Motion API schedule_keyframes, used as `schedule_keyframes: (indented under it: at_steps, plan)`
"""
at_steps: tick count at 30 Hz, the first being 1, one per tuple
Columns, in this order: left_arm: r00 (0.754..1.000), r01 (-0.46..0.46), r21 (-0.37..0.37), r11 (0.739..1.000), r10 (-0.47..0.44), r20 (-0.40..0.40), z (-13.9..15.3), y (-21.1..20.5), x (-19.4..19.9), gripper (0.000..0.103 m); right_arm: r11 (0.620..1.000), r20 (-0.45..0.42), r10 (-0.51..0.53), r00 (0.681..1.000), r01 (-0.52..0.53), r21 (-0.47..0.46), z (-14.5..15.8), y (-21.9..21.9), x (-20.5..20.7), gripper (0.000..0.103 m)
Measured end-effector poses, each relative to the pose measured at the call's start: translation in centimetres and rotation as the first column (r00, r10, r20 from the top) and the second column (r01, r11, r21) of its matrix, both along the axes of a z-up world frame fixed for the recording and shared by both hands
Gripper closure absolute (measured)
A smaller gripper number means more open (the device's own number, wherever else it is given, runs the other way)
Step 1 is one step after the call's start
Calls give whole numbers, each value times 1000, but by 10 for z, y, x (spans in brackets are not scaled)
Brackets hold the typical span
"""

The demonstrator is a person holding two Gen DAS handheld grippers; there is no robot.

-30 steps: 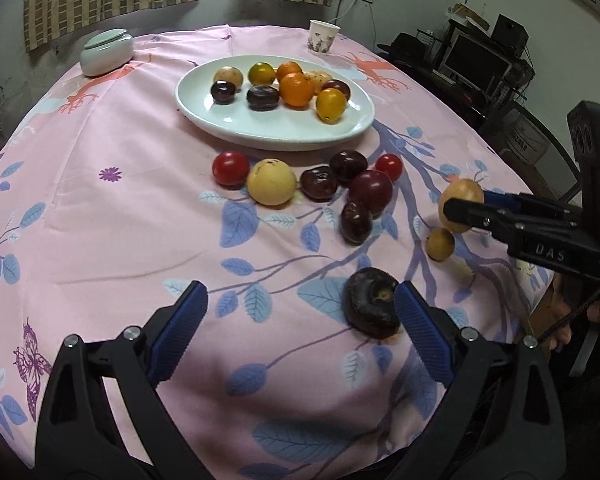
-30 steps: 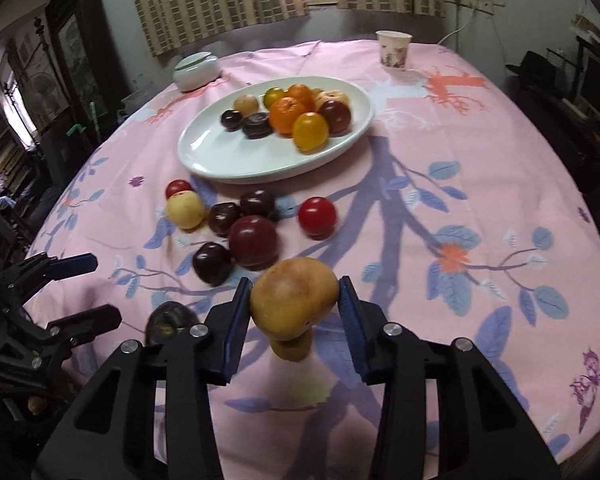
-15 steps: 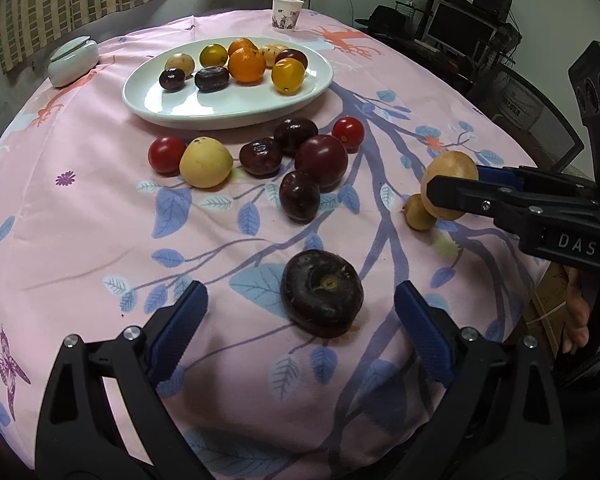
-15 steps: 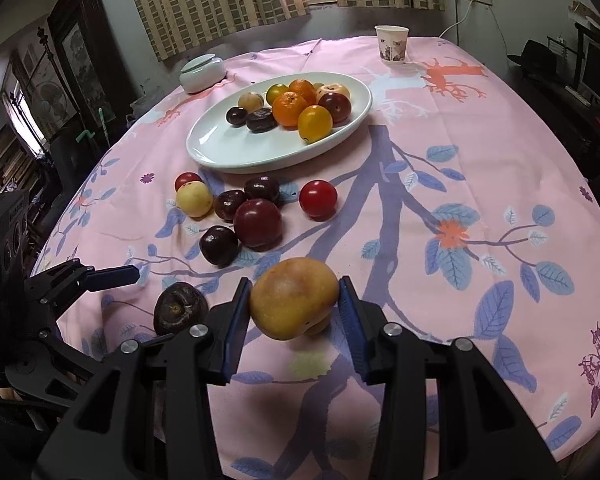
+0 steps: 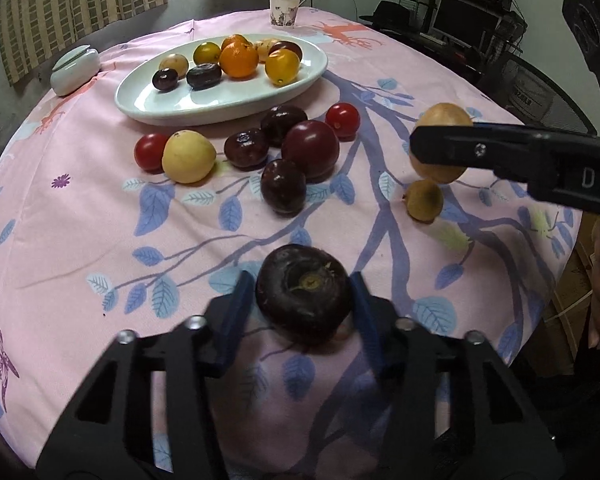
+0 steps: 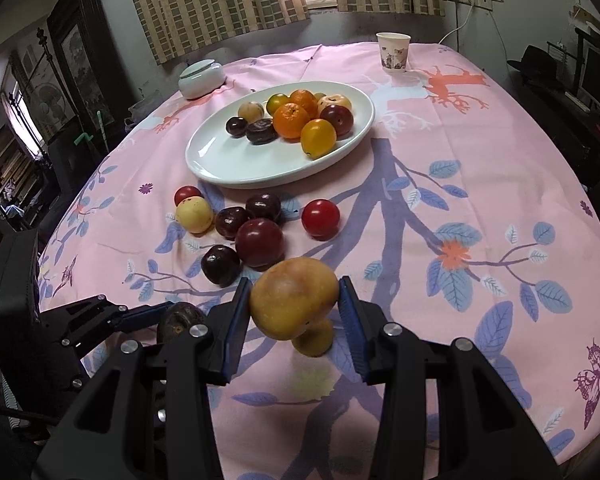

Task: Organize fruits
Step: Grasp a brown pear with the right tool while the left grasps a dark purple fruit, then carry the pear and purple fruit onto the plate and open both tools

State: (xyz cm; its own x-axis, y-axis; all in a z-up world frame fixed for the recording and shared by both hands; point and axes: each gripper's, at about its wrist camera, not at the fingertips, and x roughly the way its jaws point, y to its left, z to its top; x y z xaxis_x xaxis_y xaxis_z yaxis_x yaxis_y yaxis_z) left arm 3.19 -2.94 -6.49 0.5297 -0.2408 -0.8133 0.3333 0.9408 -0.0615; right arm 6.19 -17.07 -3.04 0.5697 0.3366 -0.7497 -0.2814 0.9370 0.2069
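Pink cloth printed with blue leaves and branches covers the round surface (image 6: pixel 500 168), and the landmark on it is a white oval ceramic plate (image 6: pixel 228 160) toward the far side. On the plate lie two oranges, a yellow round fruit, a dark red plum, small dark fruits and pale ones, all gathered in its far half. Just in front of the plate sits a loose cluster: a pale yellow round fruit (image 5: pixel 188 156), a large dark red plum (image 5: pixel 310 148), three smaller dark plums and two red cherry tomatoes, one at each end of the group. Well in front of the plate and to its right, the right gripper (image 6: pixel 294 312) is clamped on a tan-yellow pear-like fruit (image 6: pixel 294 296), held clear of the cloth, with a small yellowish-brown fruit (image 5: pixel 424 200) lying on the cloth just below it. Nearer still, in front of the cluster, the left gripper (image 5: pixel 302 300) has its jaws closing around a wrinkled, dark purple round fruit (image 5: pixel 302 288), which sits between the blue pads with both pads at its sides. Behind the plate stand a white lidded ceramic jar (image 5: pixel 74 66) to the left and a patterned paper cup (image 6: pixel 393 50) to the right.
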Motion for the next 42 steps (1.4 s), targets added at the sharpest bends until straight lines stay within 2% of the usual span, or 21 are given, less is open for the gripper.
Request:
schedule_keyframes:
  at_steps: [2,14,28,32,37,42]
  plan:
    - [1000,-11,-31,999,11,2,3,6,1,57,1000,0,13,1000,-13,-8,0,5,-1,59]
    - [996,-61,-48,997,64,64,28,25,6,57,998,11,61,998,-61,-26,2,27,-3,59]
    - [987,-92,-60,994,99,124,62,40,41,57,995,14,95,995,-95,-9,13,34,16,59]
    - [981,-114,-43,993,119,154,78,48,70,57,991,50,133,990,-133,-7,29,41,39,59]
    - [977,-161,-26,987,163,138,85,60,137,57,984,95,178,979,-174,-48,41,62,89,59]
    - [976,-196,-55,979,200,82,76,74,195,56,977,10,209,978,-208,-36,28,84,146,59]
